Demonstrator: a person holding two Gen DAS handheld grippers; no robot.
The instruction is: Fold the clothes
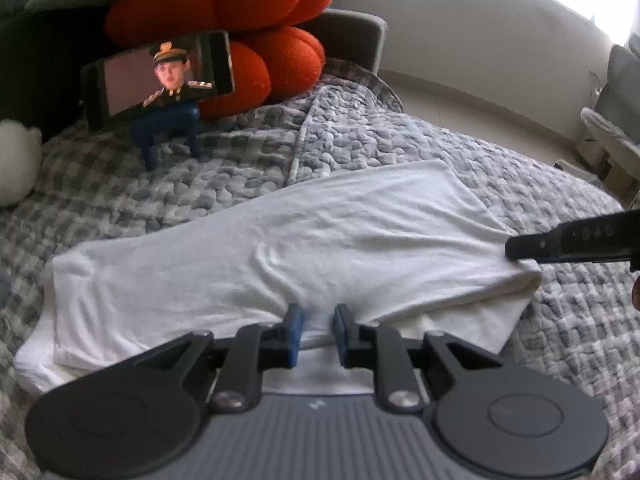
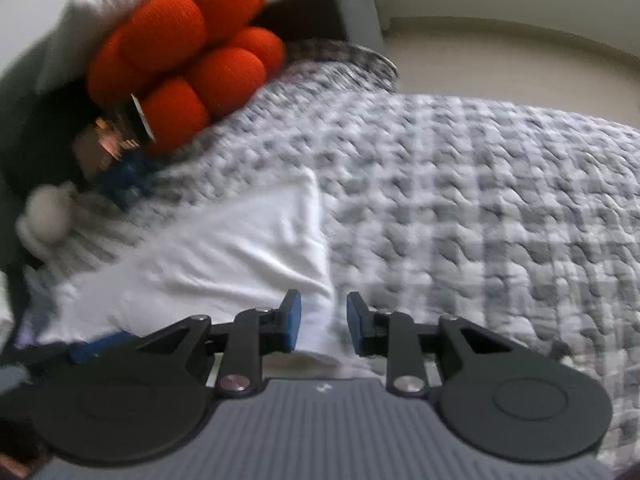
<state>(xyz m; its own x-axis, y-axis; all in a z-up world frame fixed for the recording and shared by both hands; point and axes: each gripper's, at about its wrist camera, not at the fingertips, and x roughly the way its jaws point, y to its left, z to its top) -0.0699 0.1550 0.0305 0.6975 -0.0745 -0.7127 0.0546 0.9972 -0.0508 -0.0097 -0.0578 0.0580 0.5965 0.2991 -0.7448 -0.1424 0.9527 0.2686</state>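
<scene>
A white garment, folded into a long strip, lies across the grey checked quilt. My left gripper is at the strip's near edge around mid-length, with its blue pads closed on a bunch of the cloth and wrinkles running toward them. My right gripper comes in from the right and pinches the strip's right end. In the blurred right wrist view, the white garment runs between the right gripper fingers. The left gripper shows at the lower left.
A knotted orange cushion leans at the head of the bed. In front of it a phone rests on a blue stand. A white plush sits at the left edge. Pale floor and a fan lie beyond the bed.
</scene>
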